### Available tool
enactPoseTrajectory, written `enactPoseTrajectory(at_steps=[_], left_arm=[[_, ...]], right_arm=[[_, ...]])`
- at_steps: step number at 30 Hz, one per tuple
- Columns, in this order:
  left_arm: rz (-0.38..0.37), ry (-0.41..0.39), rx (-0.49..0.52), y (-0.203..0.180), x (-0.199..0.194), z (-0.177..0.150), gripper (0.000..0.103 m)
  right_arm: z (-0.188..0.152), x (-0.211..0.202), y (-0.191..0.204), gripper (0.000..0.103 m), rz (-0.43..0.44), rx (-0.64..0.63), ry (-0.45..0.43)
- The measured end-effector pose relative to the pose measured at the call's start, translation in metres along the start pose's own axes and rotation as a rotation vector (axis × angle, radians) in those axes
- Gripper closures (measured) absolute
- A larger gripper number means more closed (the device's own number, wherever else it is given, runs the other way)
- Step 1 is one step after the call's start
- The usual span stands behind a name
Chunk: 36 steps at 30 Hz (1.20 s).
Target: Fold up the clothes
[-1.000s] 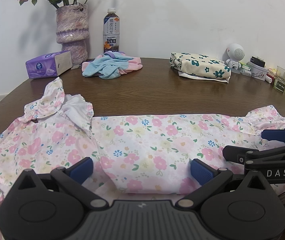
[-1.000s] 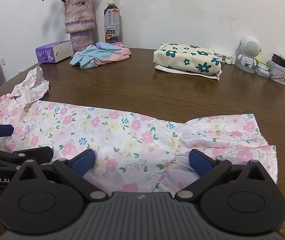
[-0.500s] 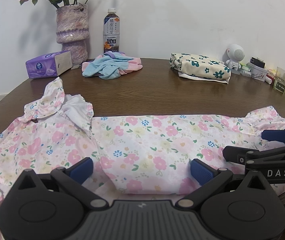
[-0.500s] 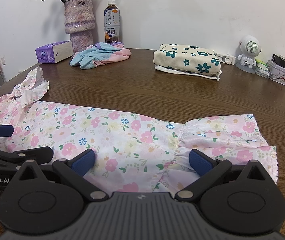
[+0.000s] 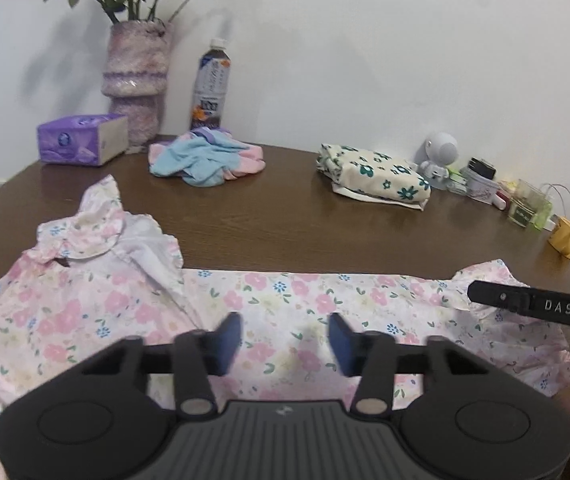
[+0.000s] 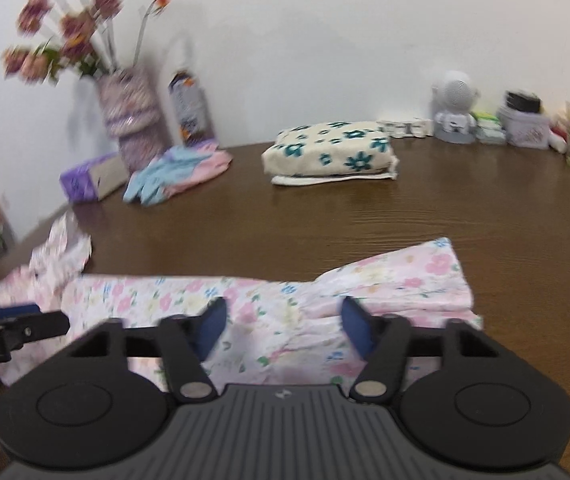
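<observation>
A pink floral dress (image 5: 325,300) lies folded into a long band across the brown table (image 5: 265,220), collar and ruffled sleeve at the left. My left gripper (image 5: 285,340) hovers over the band's near edge, jaws partly drawn in with a clear gap and fabric lying below them. My right gripper (image 6: 283,326) stands the same way over the skirt end (image 6: 417,280), where the cloth looks bunched and slightly raised. Its view is blurred. One black finger (image 5: 525,304) of the right gripper shows at the right of the left wrist view.
At the back stand a folded cream cloth with teal flowers (image 5: 373,176), a blue and pink garment heap (image 5: 205,158), a purple tissue box (image 5: 81,140), a vase of flowers (image 5: 137,84) and a bottle (image 5: 211,84). Small clutter and a white figurine (image 5: 439,156) line the right.
Both grippers' jaws have narrowed from wide open to about half that gap. Both cameras have risen and tilted up, and the right one is moving, blurring its view.
</observation>
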<state>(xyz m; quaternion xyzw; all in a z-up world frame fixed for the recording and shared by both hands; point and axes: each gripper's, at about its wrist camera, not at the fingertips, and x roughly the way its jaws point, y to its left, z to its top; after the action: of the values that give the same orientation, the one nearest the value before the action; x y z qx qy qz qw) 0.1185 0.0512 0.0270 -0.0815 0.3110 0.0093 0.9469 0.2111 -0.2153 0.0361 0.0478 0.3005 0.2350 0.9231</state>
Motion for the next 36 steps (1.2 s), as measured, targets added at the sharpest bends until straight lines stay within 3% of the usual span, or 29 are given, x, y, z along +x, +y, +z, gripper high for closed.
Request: enactPoseTrajectory(at_steps=[1,4,8,14,16,17,18,21,25,28,36], left_arm=[[-0.013,0.003,0.004,0.001,0.002,0.001,0.074],[-0.036,0.045,0.028,-0.001,0.011,-0.004,0.079],[-0.04,0.023,0.032,0.01,-0.008,-0.005,0.079],[-0.043,-0.023,0.034,0.027,-0.041,-0.005,0.077],[-0.044,-0.038,0.034,0.033,-0.052,-0.005,0.067],[-0.044,-0.046,0.034,0.036,-0.057,-0.005,0.056],[-0.045,-0.053,0.035,0.039,-0.063,-0.005,0.044],[-0.002,-0.062,0.063,0.058,-0.089,-0.013,0.03],[0.106,-0.057,0.132,0.096,-0.133,-0.034,0.03],[0.141,-0.024,0.175,0.119,-0.157,-0.05,0.03],[0.093,0.07,0.259,0.139,-0.154,-0.07,0.031]], right_arm=[[0.0,0.001,0.001,0.072,0.021,0.01,0.002],[-0.004,0.009,0.015,0.084,0.044,-0.049,0.047],[-0.011,0.016,0.028,0.086,0.014,-0.121,0.101],[-0.014,0.016,0.027,0.092,-0.007,-0.129,0.108],[-0.014,0.012,0.029,0.088,-0.008,-0.126,0.094],[-0.013,0.007,0.03,0.086,-0.006,-0.114,0.079],[-0.013,0.0,0.033,0.077,0.008,-0.104,0.058],[-0.015,-0.02,0.055,0.052,0.08,-0.141,0.013],[-0.03,-0.029,0.111,0.04,0.194,-0.325,0.022],[-0.046,-0.029,0.158,0.04,0.267,-0.479,0.037],[-0.082,-0.022,0.253,0.04,0.366,-0.747,0.089]])
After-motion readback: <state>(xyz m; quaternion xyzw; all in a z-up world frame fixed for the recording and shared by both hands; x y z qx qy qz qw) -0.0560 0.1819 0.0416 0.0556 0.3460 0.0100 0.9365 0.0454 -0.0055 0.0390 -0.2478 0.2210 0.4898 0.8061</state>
